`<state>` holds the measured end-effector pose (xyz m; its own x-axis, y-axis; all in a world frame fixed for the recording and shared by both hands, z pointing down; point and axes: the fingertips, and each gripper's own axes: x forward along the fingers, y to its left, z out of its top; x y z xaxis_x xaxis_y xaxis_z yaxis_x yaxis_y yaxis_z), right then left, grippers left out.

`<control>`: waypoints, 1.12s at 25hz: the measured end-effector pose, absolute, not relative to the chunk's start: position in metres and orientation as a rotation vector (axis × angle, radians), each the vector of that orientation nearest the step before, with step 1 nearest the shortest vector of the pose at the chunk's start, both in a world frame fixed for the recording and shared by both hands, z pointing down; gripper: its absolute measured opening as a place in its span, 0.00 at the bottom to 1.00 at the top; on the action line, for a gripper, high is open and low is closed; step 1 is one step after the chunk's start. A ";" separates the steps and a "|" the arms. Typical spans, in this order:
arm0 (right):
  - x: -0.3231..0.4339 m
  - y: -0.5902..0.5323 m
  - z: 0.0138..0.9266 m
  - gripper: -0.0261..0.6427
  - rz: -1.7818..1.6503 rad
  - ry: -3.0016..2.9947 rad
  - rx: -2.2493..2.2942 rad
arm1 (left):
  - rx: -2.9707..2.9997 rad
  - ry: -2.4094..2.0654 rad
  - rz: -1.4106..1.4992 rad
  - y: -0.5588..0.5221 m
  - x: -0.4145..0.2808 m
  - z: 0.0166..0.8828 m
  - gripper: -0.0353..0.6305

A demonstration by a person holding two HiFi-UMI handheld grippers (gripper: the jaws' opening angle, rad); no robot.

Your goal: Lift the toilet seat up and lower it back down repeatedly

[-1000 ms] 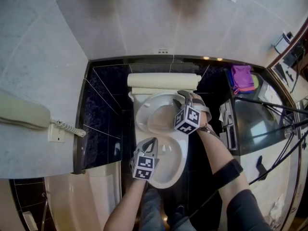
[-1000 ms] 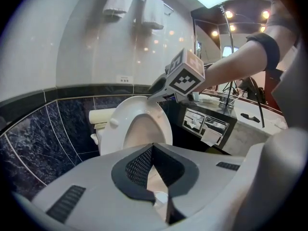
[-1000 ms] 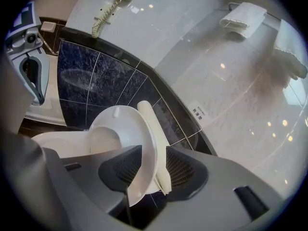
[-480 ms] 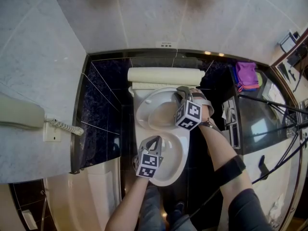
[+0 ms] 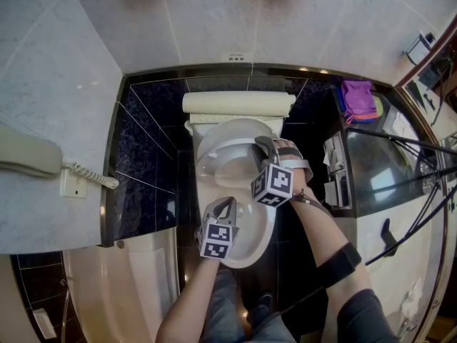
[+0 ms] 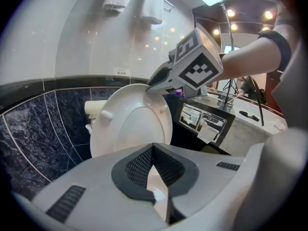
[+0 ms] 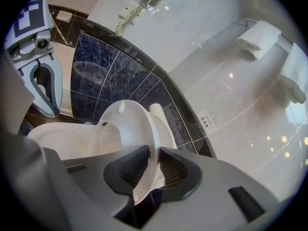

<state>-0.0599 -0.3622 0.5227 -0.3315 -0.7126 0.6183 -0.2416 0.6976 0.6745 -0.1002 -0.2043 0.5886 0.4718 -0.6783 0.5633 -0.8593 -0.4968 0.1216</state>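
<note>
Between the right gripper [image 7: 149,153] jaws, just closing, the toilet seat [image 7: 139,124] rim sits gripped.

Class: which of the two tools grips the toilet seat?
The right tool, whose jaws have just been closing on the toilet seat; the left tool holds nothing.

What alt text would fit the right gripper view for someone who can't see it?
The right tool, whose jaws have just been closing, grips the rim of the white toilet seat, which stands tilted up over the bowl. Behind are a dark blue tiled wall and a pale wall with folded towels. The left tool shows at upper left.
</note>
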 end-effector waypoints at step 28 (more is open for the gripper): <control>-0.048 -0.126 0.569 0.18 -0.686 -1.909 0.672 | 2.201 -1.402 0.615 -0.124 -0.085 0.601 0.04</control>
<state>-0.0484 -0.1255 0.5686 -0.3844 -0.7027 0.5987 -0.1607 0.6896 0.7061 -0.0849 -0.1245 0.6014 0.3817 -0.7121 0.5892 -0.9159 -0.3773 0.1373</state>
